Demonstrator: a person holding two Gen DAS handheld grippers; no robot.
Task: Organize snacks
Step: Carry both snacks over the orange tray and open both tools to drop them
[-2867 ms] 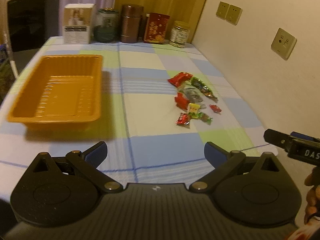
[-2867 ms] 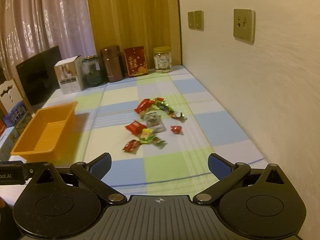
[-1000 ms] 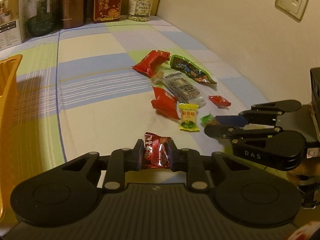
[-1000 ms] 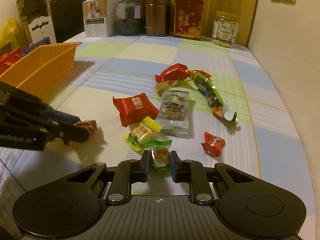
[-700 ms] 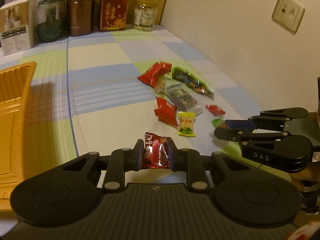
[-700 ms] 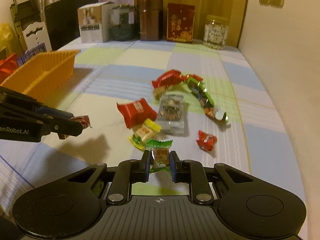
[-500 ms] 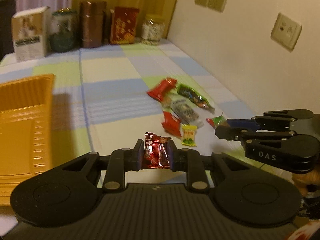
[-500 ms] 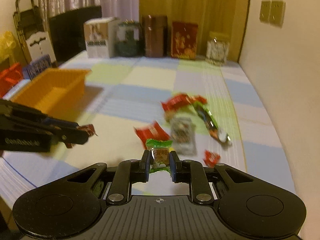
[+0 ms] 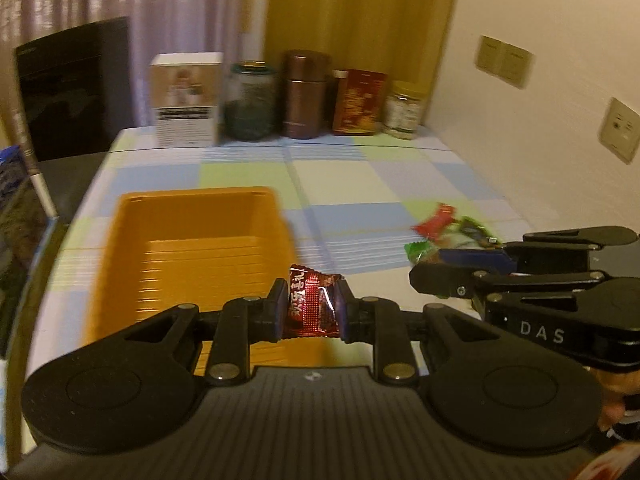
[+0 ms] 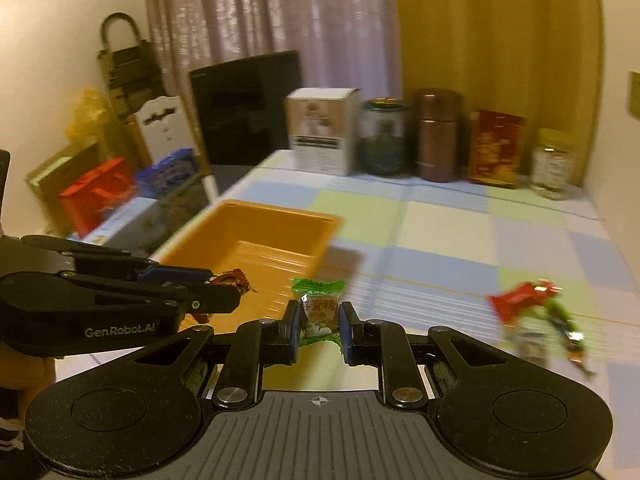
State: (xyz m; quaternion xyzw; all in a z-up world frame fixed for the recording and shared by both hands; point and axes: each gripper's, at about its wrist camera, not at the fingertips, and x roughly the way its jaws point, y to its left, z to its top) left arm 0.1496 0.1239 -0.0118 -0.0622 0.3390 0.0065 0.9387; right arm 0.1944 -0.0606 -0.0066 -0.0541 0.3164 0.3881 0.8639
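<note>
Two tools each pinch a sweet, left tool (image 9: 311, 312) red sweet (image 9: 312, 307), right tool (image 10: 319, 330) green sweet (image 10: 319, 312); release early and you'll miss the orange tray (image 9: 120, 224).

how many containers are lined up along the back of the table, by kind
white cardboard box: 1
green glass jar: 1
brown metal canister: 1
red tin: 1
clear plastic jar with yellow lid: 1
total: 5

Both wrist views (low, close) share tray (image 9: 192, 216).
</note>
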